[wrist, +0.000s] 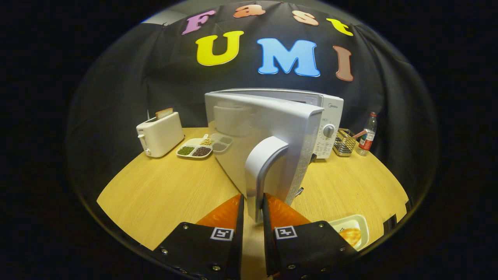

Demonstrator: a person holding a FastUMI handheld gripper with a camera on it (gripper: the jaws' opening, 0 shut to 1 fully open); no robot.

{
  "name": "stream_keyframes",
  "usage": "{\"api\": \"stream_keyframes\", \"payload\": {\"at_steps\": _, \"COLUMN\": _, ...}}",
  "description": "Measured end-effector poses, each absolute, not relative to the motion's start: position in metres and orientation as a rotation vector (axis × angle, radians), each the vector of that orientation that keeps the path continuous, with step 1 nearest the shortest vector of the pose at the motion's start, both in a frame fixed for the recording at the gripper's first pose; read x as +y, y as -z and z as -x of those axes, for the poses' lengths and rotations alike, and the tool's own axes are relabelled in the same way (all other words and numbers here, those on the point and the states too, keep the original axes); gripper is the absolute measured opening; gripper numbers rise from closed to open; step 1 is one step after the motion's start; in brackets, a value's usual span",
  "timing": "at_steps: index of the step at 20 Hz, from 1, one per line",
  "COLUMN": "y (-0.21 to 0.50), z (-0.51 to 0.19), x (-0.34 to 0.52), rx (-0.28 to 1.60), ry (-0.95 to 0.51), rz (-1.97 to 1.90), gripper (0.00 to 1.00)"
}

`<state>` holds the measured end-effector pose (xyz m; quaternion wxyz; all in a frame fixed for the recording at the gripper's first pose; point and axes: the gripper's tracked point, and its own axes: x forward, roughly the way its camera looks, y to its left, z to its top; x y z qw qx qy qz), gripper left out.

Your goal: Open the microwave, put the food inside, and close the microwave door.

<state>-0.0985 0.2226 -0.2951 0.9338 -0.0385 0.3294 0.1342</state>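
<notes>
Broadly, a round pale wooden worktop (163, 194) carries everything, and at its middle stands a white box-shaped microwave (330, 112) with its glossy white door (249, 144) swung partly open toward the camera. On the door's free edge is a curved grey handle (262, 171), and its lower end sits between the fingers (253, 212), which are clenched on it from either side. Left of the microwave and well beyond the fingers stands a white toaster (160, 134) with a slice of bread in its slot, beside a white divided dish of beans (194, 149). Right of the microwave are a wire basket (344, 142) and a small plastic bottle (367, 136). The food, a golden bun on a white rectangular tray (352, 233), lies just right of the fingers
</notes>
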Motion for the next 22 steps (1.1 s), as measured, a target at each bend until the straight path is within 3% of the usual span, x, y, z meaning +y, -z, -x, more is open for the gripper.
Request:
{"api": "stream_keyframes", "payload": {"at_steps": 17, "y": 0.301, "z": 0.17, "x": 0.33, "rx": 0.677, "ry": -0.535, "rz": 0.21, "gripper": 0.24}}
{"api": "stream_keyframes", "payload": {"at_steps": 22, "y": 0.288, "z": 0.198, "x": 0.376, "rx": 0.678, "ry": -0.769, "rz": 0.155, "gripper": 0.24}}
